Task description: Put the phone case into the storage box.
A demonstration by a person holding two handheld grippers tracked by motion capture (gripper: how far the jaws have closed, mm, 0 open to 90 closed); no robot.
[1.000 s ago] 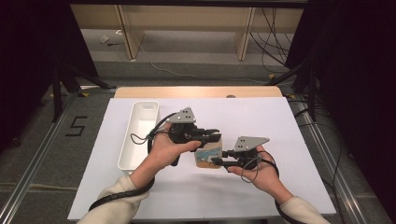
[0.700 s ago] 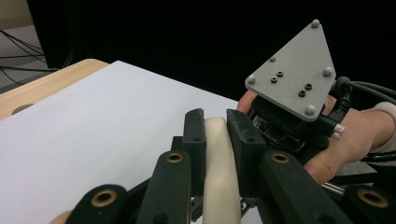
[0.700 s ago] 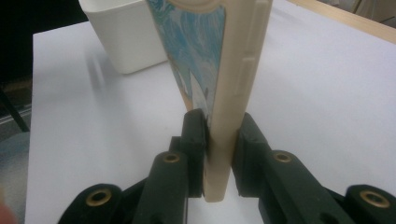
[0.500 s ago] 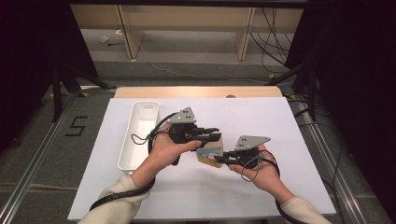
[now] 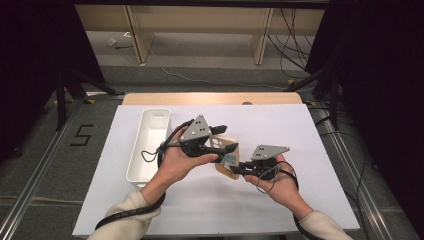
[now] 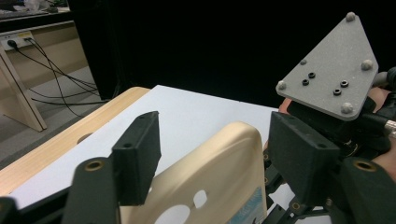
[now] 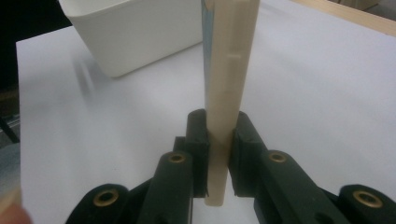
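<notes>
A cream phone case (image 5: 218, 143) with a blue label is held up over the white table sheet between both hands. My right gripper (image 5: 239, 168) is shut on its lower edge; in the right gripper view the pads (image 7: 200, 135) press both faces of the case (image 7: 229, 56). My left gripper (image 5: 224, 138) reaches in from the left, and its jaws have just been opening. They now stand apart on either side of the case (image 6: 224, 186), with a gap at the left pad (image 6: 140, 154). The left gripper (image 6: 217, 154) is open.
A long white bin (image 5: 150, 145) lies on the left of the white sheet (image 5: 320, 150), close to the left hand; it also stands behind the case as the white bin (image 7: 126, 32). A wooden table edge (image 5: 210, 98) runs along the back. Cables trail from both grippers.
The left gripper's jaws have opened off the phone case. Both hands stay where they were, and the right gripper keeps its grip on the case.
</notes>
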